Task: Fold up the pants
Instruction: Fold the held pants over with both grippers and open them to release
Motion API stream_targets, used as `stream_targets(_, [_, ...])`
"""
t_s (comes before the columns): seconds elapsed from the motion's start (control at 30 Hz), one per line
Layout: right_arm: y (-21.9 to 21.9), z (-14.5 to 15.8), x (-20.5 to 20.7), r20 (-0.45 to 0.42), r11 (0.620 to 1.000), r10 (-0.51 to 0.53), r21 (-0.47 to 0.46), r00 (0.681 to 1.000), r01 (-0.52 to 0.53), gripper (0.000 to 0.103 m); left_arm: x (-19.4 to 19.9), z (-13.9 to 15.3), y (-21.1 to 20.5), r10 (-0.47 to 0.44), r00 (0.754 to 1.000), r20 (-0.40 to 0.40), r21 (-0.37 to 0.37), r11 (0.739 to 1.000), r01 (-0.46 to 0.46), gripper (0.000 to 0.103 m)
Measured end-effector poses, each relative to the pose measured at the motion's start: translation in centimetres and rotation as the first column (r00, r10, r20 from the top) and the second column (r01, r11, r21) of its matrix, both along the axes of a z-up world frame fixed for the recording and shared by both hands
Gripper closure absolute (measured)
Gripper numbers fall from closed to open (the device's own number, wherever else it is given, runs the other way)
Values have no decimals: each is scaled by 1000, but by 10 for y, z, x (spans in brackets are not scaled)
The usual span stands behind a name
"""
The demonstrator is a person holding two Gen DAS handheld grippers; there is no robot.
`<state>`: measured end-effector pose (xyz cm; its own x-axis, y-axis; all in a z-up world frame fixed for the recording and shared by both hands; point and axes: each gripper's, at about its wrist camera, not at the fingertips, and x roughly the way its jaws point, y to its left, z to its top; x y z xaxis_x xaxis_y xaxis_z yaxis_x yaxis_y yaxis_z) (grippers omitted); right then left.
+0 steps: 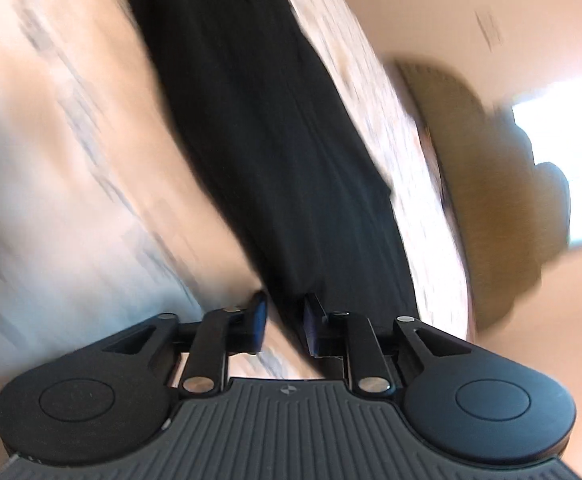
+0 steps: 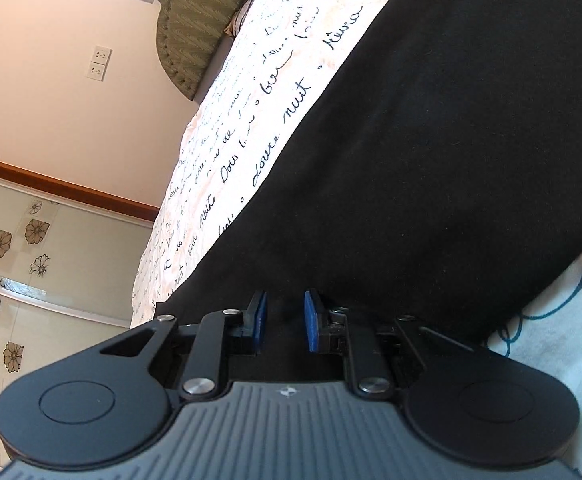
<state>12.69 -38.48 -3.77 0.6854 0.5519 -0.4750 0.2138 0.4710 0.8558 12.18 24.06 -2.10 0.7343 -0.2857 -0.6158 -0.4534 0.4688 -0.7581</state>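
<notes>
Black pants lie stretched out on a bedsheet printed with handwriting; the left wrist view is motion-blurred. My left gripper sits at the near end of the pants, jaws a little apart, with the cloth's edge in the gap and no pad pressing on it. In the right wrist view the pants fill the right half. My right gripper rests low over them, its blue pads apart with their faces bare and dark cloth lying between them.
The bedsheet ends at the bed's left edge. A green padded headboard stands at the far end, seen blurred as a headboard in the left view. Wall sockets and a flower-tiled floor lie left of the bed.
</notes>
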Motion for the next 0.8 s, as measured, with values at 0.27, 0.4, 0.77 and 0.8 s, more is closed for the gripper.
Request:
stream_targets(0.27, [0,-2,-3,15,1000,-13,5,1000,12,85,-10,4,93,270,963,5,-40,962,-269,51])
stream_targets(0.4, [0,-2,-6,25,1000,-20,-1,999,20,85,-11,7,110,308,951,9,-77,949,-306,47])
stream_targets(0.77, [-2,0,-7,14,1000,-22,6,1000,22,85,-23,41,94,231,964,134,301,917,-261,91])
stream_targets(0.8, [-2,0,-6,14,1000,-22,6,1000,22,85,-24,40,93,234,965,121,306,916,-261,91])
